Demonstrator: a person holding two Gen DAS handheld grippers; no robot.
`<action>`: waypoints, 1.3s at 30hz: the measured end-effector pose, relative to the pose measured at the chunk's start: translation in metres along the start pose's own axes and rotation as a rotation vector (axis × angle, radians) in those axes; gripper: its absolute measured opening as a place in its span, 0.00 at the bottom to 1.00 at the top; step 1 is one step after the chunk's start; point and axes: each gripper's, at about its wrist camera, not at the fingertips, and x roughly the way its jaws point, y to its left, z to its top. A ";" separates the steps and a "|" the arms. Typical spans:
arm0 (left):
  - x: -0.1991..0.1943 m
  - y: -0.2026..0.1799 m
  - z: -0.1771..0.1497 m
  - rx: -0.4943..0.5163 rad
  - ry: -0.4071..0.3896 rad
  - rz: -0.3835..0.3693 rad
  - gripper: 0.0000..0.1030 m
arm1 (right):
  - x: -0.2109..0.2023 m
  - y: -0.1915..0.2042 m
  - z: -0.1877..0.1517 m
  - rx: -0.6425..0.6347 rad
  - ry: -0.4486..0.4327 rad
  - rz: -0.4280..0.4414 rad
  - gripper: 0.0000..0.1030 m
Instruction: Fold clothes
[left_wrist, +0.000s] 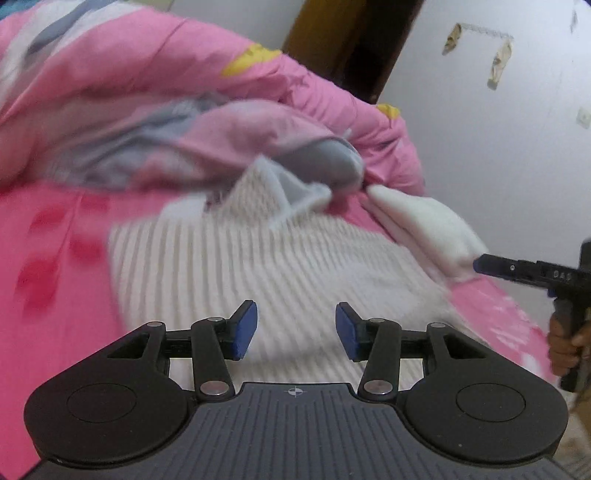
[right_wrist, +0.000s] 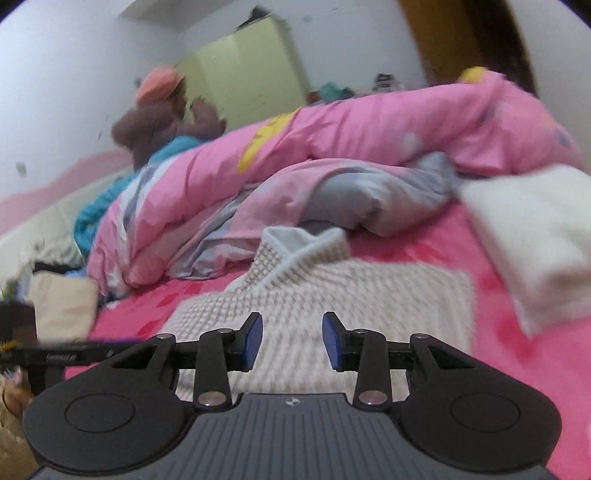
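Both grippers, left gripper (left_wrist: 296, 326) and right gripper (right_wrist: 292, 340), are hovering with fingers released.
Knit sweater (right_wrist: 332, 291) is lying folded on the bed (right_wrist: 517, 369); next likely needs a fresh garment.

pink duvet (right_wrist: 369, 125) heaped on bed | teddy bear (right_wrist: 162, 118) behind | green wardrobe (right_wrist: 251, 74)
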 end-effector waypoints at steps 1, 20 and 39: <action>0.015 0.000 0.008 0.028 -0.005 0.018 0.45 | 0.022 0.002 0.008 -0.023 0.015 -0.002 0.37; 0.107 0.050 0.002 -0.032 -0.071 0.040 0.48 | 0.297 -0.065 0.087 0.121 0.149 -0.106 0.29; 0.104 0.058 0.003 -0.074 -0.091 0.023 0.48 | 0.302 -0.008 0.066 -0.125 0.281 -0.014 0.29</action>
